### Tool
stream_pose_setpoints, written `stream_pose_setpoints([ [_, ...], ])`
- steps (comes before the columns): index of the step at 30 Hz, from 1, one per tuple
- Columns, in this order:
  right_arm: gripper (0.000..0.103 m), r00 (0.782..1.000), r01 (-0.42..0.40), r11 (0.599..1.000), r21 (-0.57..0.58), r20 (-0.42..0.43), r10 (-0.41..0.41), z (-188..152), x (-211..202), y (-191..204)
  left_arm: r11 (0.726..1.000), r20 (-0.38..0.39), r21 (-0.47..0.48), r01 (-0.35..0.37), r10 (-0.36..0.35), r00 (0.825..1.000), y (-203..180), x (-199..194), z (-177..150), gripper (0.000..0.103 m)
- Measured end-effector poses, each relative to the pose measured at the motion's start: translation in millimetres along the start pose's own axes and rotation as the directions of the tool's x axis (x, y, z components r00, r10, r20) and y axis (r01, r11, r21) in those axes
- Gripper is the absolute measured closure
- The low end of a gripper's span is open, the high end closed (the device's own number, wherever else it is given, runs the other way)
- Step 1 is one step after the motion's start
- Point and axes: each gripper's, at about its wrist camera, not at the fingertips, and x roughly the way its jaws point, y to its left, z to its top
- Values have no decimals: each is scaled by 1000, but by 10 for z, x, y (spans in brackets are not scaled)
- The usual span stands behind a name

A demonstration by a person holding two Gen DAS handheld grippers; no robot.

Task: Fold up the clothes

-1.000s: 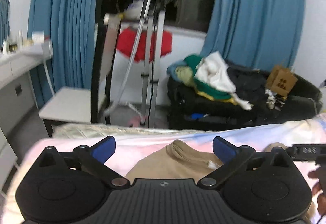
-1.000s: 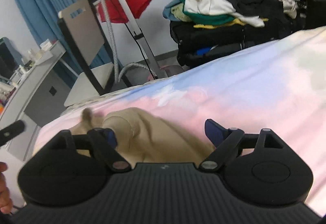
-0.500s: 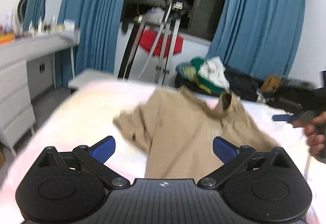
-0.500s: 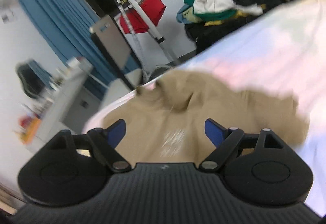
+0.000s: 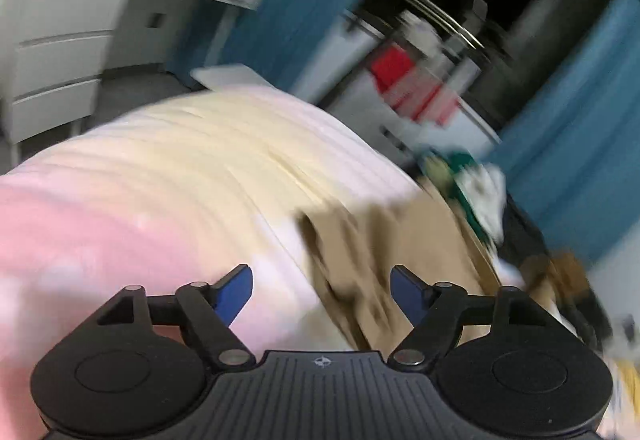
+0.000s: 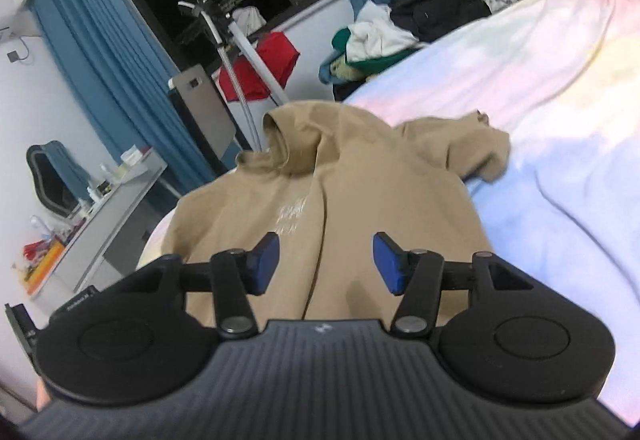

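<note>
A tan short-sleeved shirt (image 6: 340, 184) lies spread on the pastel pink-and-blue bed sheet (image 6: 540, 112), collar toward the far edge, pale lettering on its chest, one sleeve bunched at the right. My right gripper (image 6: 325, 260) is open and empty, just above the shirt's lower part. In the blurred left wrist view the shirt (image 5: 400, 248) lies right of centre on the sheet (image 5: 160, 168). My left gripper (image 5: 320, 288) is open and empty above the shirt's left edge.
A pile of clothes (image 6: 376, 44) sits on a dark sofa beyond the bed. A garment steamer stand (image 6: 236, 52) with a red cloth and blue curtains (image 6: 100, 52) stand behind. A white dresser (image 5: 68, 32) is at the left.
Both grippers have swung: the left view has tilted and turned left, now blurred. The right gripper has drawn back, showing the whole shirt lying flatter. Both stay open.
</note>
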Motion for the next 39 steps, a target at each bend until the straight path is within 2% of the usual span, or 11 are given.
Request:
stream_pose_setpoints([
  [3,48,999,-33,999,25,22,32,24,102,-143,991,-9,-135,20,-21,1000,110,309,116,43],
  [5,48,1000,-18,998,63,2,18,19,177,-272,997,-22,-77,7,-8,1000,16,413,167,56],
  [7,48,1000,-7,992,123,-28,10,2,247,-397,1000,-37,2,-10,10,999,-97,508,214,92],
  [10,48,999,14,983,181,-55,-4,-21,314,-510,987,-58,147,-71,80,995,-341,588,357,97],
  [14,48,998,25,978,207,-63,-13,-50,391,-556,950,3,233,-209,215,977,-605,678,802,97],
  [17,48,998,29,977,213,-61,-16,-71,438,-577,893,89,314,-323,311,946,-798,812,1106,97],
  [21,48,998,38,974,221,-54,-27,-83,441,-599,870,93,323,-372,362,928,-944,945,1208,95],
  [23,47,998,45,975,216,-47,-36,-77,414,-606,877,90,310,-368,358,929,-950,942,1192,86],
  [28,47,999,42,975,216,-28,-37,-71,334,-608,935,76,158,-318,309,948,-749,644,979,58],
  [33,48,999,34,975,218,-27,-28,-70,305,-583,963,8,-109,-247,249,968,-394,197,673,55],
  [39,48,999,24,972,234,-46,-14,-96,289,-576,954,-90,-254,-160,141,986,-61,308,282,59],
])
